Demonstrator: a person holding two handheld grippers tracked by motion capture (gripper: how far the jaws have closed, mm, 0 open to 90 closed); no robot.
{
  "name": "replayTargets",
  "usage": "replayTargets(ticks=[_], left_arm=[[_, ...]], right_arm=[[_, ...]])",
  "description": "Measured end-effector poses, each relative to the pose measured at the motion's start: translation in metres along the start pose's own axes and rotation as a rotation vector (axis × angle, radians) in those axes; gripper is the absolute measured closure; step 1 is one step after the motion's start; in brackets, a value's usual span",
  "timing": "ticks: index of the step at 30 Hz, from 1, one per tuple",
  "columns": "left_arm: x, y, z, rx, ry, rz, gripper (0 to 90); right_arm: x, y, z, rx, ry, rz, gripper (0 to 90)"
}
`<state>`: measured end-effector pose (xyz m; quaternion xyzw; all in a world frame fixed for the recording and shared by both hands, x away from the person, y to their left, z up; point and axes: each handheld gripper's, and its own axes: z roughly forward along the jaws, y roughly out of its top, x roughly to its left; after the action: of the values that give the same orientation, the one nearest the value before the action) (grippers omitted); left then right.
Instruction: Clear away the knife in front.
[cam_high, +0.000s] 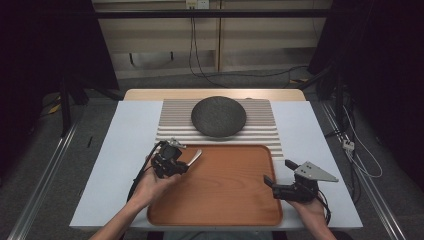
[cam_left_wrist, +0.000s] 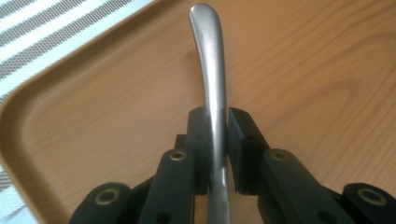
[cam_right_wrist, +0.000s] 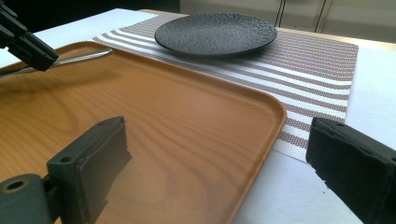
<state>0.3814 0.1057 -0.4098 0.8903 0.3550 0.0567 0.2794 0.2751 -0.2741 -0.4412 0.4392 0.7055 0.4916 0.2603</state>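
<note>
We see the left claw (cam_high: 186, 161) clamped on a metal utensil handle (cam_left_wrist: 211, 79) over the wooden tray (cam_high: 220, 212), left of frame centre. The right claw (cam_high: 278, 178), jaws spread wide, sits lower right. A black plate (cam_high: 218, 116) rests on the striped mat (cam_high: 262, 120), upper centre of the tabletop (cam_high: 112, 170).

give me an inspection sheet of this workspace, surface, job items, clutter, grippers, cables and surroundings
Surface: white table with striped mat.
Job's things: wooden tray at the near edge; black plate on the mat; metal utensil handle held above the tray.
Clutter: nothing seen.
Grippers: left gripper clamps the handle; right gripper open, holding nothing.
Cables: one trails from each gripper; others hang at the back wall.
Surroundings: dark curtains, grey floor.
</note>
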Motion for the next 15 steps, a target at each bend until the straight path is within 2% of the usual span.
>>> replayTargets(ticks=[1, 8, 15], left_arm=[[-0.001, 0.0, 0.002, -0.003, -0.002, -0.01, 80.1], [-0.005, -0.004, 0.012, 0.034, -0.008, -0.002, 80.1], [-0.005, -0.007, 0.017, 0.038, -0.009, -0.014, 80.0]], right_arm=[[0.0, 0.0, 0.0, 0.0, 0.0, 0.0, 5.7], [0.0, 0.0, 0.0, 0.001, 0.001, 0.0, 5.7], [0.0, 0.0, 0.0, 0.003, 0.003, -0.006, 5.7]])
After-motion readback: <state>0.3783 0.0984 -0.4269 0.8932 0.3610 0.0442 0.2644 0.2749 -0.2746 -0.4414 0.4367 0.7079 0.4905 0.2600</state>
